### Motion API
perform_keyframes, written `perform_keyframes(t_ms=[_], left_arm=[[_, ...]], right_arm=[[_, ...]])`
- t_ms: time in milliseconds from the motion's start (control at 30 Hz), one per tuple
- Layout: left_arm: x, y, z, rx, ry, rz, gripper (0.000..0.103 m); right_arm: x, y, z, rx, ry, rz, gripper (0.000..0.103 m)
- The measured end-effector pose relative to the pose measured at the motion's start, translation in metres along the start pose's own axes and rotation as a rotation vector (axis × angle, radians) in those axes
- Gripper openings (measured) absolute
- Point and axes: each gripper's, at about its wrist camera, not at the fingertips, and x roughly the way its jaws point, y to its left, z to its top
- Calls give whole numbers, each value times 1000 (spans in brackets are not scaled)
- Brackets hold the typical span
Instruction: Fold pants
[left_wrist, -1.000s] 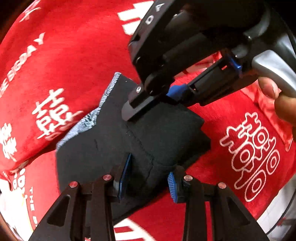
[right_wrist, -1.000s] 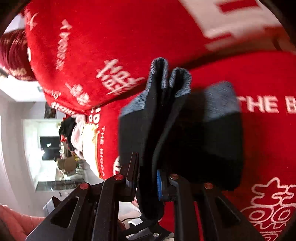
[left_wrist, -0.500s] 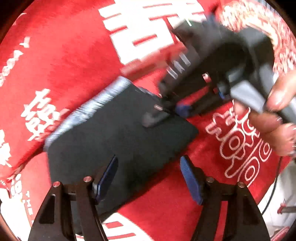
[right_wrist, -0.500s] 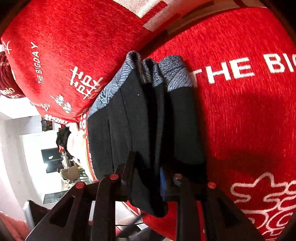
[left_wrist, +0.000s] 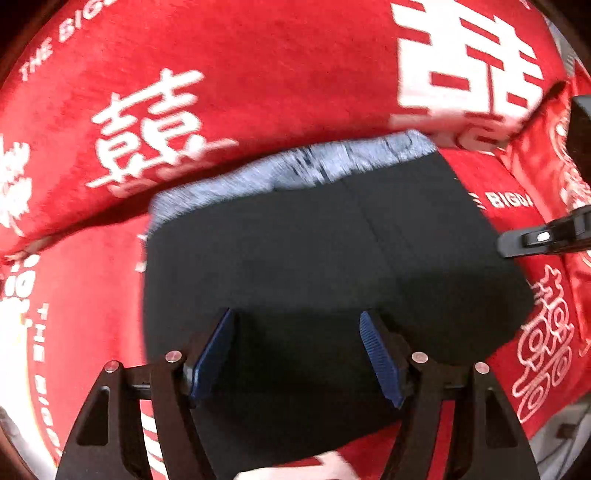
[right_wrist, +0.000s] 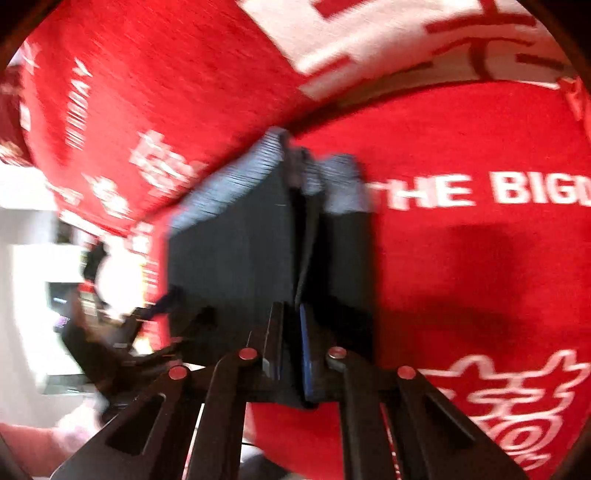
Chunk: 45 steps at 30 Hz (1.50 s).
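Two grippers | left gripper (left_wrist: 297, 356): jaws just spread apart over folded pants (left_wrist: 314, 258) | right gripper (right_wrist: 291, 350): clamped on pants edge

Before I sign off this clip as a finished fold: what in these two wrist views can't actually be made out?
- Right wrist view: the right gripper is shut on the pants; motion blur hides how many layers it pinches.
- Left wrist view: the pants' near edge is covered by the open left gripper, whose jaws have just been opening.
- The grey waistband is smeared; no detail reads.
- The red blanket's lettering is cut by frame edges.
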Motion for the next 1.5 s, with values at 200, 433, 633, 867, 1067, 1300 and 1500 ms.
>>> perform_keyframes(t_ms=[200,433,633,867,1067,1300,1500], left_arm=[[2,-6,-1,11,3,-6,80],[-14,12,4,-38,35,-48,80],[-36,44,0,-95,9,64,80],[-13,75,-19,-197,143,19,89],[-12,81,-24,-202,165,-8,93],[-14,89,-25,-173,195,-23,93],[-19,104,-27,-180,225,-44,93]], right_arm=[[1,-13,-17,19,31,-167,9],[-36,-4,-30,66,-78,-96,9],[-32,41,-38,-58,-78,-37,10],[7,33,-51,44,-31,-113,24],[6,36,-62,68,-22,-168,25],[22,76,-63,5,-13,-322,57],[38,95,-68,-34,14,-432,70]])
